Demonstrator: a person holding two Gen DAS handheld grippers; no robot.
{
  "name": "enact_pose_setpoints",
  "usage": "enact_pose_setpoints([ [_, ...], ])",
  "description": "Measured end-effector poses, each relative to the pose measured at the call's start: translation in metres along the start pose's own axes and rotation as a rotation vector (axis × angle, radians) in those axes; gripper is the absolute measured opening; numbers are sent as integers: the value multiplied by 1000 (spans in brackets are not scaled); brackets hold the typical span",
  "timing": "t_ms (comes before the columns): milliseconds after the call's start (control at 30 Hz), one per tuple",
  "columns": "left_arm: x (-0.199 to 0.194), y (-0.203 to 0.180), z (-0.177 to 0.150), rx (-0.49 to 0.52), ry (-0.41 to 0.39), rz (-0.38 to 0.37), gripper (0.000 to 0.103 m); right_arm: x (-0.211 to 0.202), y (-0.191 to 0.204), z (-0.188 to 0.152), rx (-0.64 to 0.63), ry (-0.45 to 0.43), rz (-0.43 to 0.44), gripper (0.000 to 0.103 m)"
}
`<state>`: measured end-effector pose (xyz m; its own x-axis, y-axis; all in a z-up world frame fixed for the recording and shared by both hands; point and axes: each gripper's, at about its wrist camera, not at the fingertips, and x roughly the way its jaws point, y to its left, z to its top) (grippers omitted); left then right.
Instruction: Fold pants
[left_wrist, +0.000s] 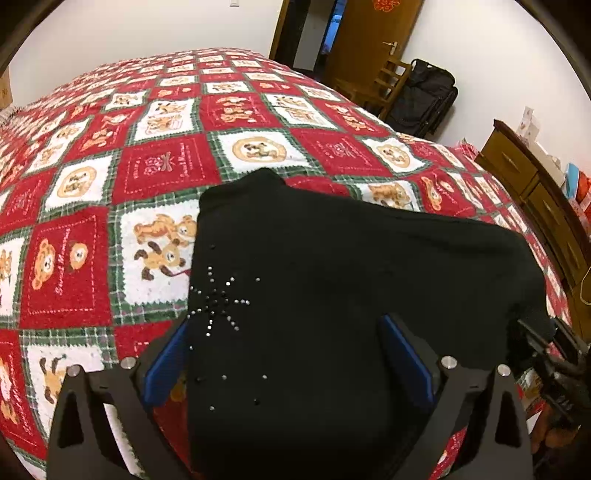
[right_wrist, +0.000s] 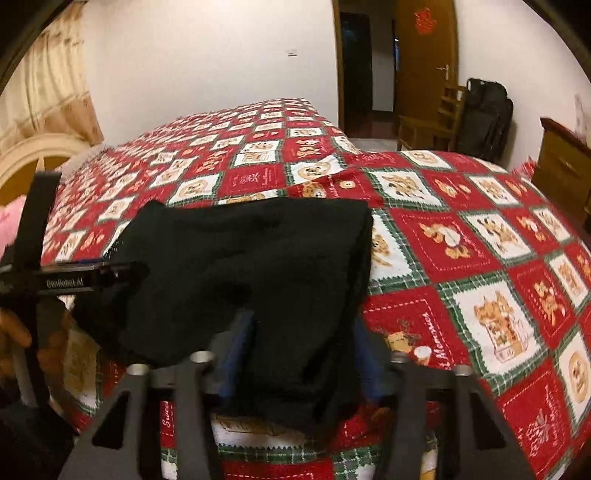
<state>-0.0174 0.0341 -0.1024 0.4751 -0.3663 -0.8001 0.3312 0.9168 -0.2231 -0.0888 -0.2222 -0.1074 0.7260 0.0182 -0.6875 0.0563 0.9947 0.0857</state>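
The black pants (left_wrist: 332, 266) lie folded into a thick bundle on the red patchwork bedspread (left_wrist: 155, 166), with a rhinestone star pattern near their left edge. My left gripper (left_wrist: 284, 343) is open, its blue-padded fingers (left_wrist: 406, 354) spread wide around the near edge of the bundle. In the right wrist view the pants (right_wrist: 258, 251) fill the middle, and my right gripper (right_wrist: 299, 343) is open with its jaws astride the bundle's near right corner. The cloth hides its fingertips. The left gripper's body (right_wrist: 74, 280) shows at the left of that view.
The bed fills most of both views. A wooden dresser (left_wrist: 535, 192) stands at its right side. A wooden chair (left_wrist: 384, 88), a black suitcase (left_wrist: 424, 99) and an open door stand beyond the far corner. A headboard (right_wrist: 33, 155) is at far left.
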Motion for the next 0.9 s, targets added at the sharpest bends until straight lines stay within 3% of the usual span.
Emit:
enact_pose_setpoints([
  [67, -1, 2, 1, -16, 3, -14, 99, 6, -1, -2, 15, 31, 26, 33],
  [233, 0, -3, 0, -7, 6, -13, 97, 6, -3, -3, 32, 26, 42, 33],
  [400, -3, 7, 1, -52, 10, -61, 93, 10, -15, -2, 136, 26, 108, 40],
  [500, -2, 4, 1, -44, 5, -39, 90, 12, -4, -1, 78, 30, 83, 46],
  [567, -3, 0, -1, -28, -9, -18, 82, 13, 1, 0, 49, 37, 62, 42],
  [633, -5, 0, 1, -43, -18, -50, 54, 14, -1, 0, 59, 45, 73, 34],
  [667, -5, 1, 1, -62, -15, -76, 49, 13, -2, 1, 66, 45, 83, 33],
  [800, -7, 1, 3, -76, -21, -84, 34, 8, 4, 7, 27, 19, 91, 31],
  [900, -14, -2, 8, -71, -39, -77, 32, 1, 4, 19, 37, -14, 128, 30],
])
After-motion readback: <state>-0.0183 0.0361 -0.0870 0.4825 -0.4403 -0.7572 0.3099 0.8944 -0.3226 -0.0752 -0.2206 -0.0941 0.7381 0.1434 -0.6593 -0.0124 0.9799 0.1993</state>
